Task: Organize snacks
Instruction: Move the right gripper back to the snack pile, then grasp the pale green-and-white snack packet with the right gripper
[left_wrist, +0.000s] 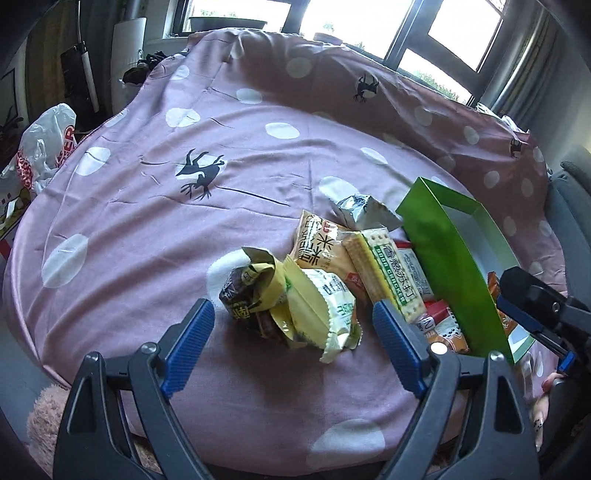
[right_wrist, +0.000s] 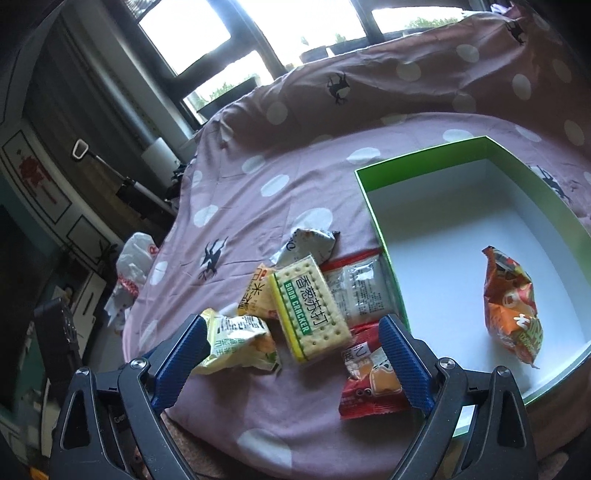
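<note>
A pile of snack packets lies on a pink dotted cloth (left_wrist: 147, 229). It holds a soda cracker pack (right_wrist: 308, 308) (left_wrist: 391, 273), a yellow-white packet (left_wrist: 325, 310) (right_wrist: 236, 341), a brown packet (left_wrist: 243, 291), an orange-yellow packet (left_wrist: 321, 247), a silver packet (right_wrist: 306, 245) and a red packet (right_wrist: 369, 380). A green box (right_wrist: 376, 206) with a white inside holds one orange packet (right_wrist: 513, 306). My left gripper (left_wrist: 293, 314) is open above the yellow-white packet. My right gripper (right_wrist: 291, 332) is open above the cracker pack, left of the box.
A white plastic bag (left_wrist: 40, 147) sits off the left edge of the cloth. The cloth bunches up into a ridge (right_wrist: 369, 85) at the back under the windows. A fluffy pink rug (left_wrist: 40, 424) lies below the near edge.
</note>
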